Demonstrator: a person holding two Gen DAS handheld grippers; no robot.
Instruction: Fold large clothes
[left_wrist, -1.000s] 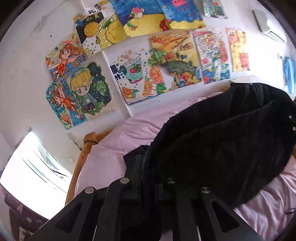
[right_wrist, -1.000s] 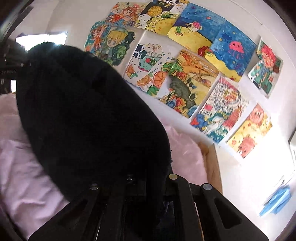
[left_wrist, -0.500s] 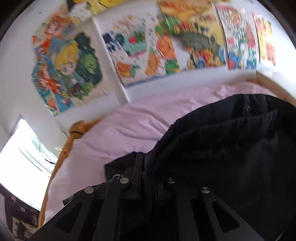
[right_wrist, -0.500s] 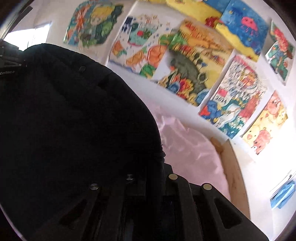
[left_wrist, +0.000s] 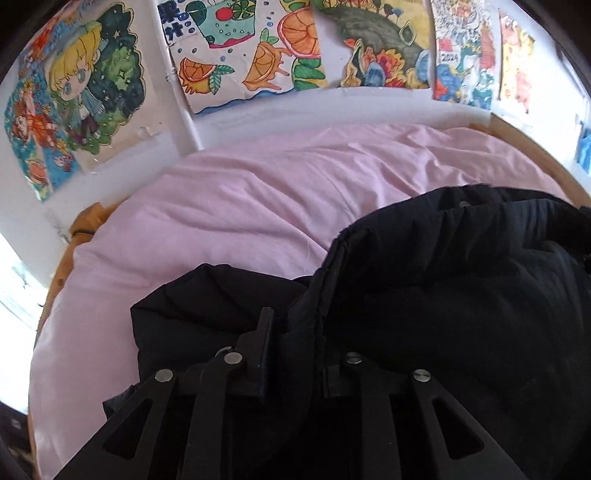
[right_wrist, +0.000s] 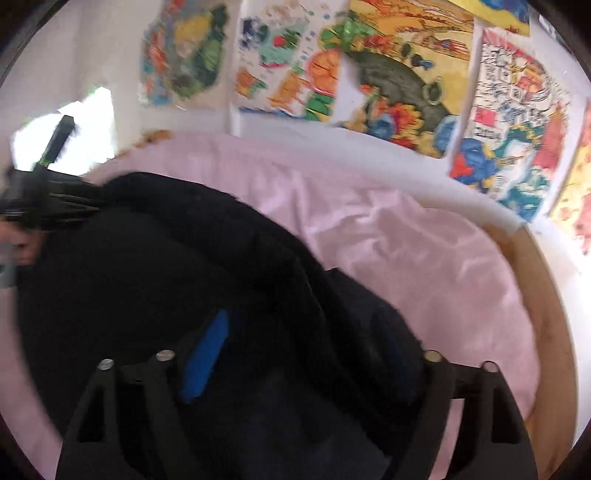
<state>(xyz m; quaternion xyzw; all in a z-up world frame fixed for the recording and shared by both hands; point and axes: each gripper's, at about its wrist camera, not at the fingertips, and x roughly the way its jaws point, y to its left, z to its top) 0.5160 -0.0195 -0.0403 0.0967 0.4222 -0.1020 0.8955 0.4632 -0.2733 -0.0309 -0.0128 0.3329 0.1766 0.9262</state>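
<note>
Two grippers pointed steeply down at a black coat bunched on the near part of a bed. The left gripper had just been easing apart, its fingers a narrow gap apart with a fold of the coat's edge between them; whether they pressed on it I could not tell. The right gripper had just sprung wide, its blue pads clear of the cloth lying between them (that view was blurred). A pink sheet covered the bed, wrinkled, inside a wooden frame. On the far white wall hung bright children's drawings.
</note>
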